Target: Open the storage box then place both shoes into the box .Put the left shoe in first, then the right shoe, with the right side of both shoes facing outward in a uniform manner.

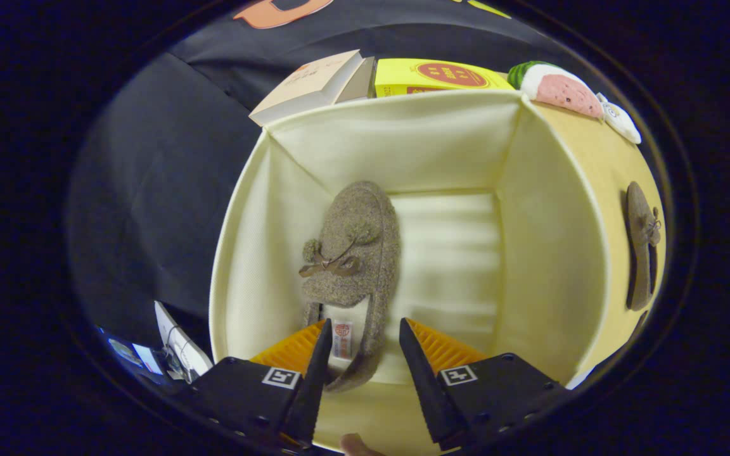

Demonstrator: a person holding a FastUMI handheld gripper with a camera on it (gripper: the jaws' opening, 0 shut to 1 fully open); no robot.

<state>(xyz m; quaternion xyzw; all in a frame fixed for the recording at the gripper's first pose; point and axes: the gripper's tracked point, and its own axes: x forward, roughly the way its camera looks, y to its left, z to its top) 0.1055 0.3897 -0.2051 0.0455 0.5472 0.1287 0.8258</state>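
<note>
The gripper (361, 345) hangs over the open top of the storage box (549, 253), pointing down into it, and its two fingers stand spread apart with a clear gap between them; neither finger presses on anything. A fingertip of the person's hand (358, 445) peeks in at the very base of the fingers. In the gap, and reaching ahead of the fingers, lies one brown fuzzy shoe (353, 266) on the cream floor of the box, heel end nearest the fingers and toe toward the far wall, set close to the left wall of the box. Its bow and small pompom sit on the upper, and a white tag shows inside the heel opening. The rest of the box floor to the right of the shoe is bare cloth. Outside the box, on its right, the second shoe (642, 244) lies on the yellow surface (599, 158), well apart from the first. Beyond the far wall of the box stand a pale book (308, 85) and a yellow carton (431, 77) just beside it, and further right a watermelon-slice toy (555, 85).
</note>
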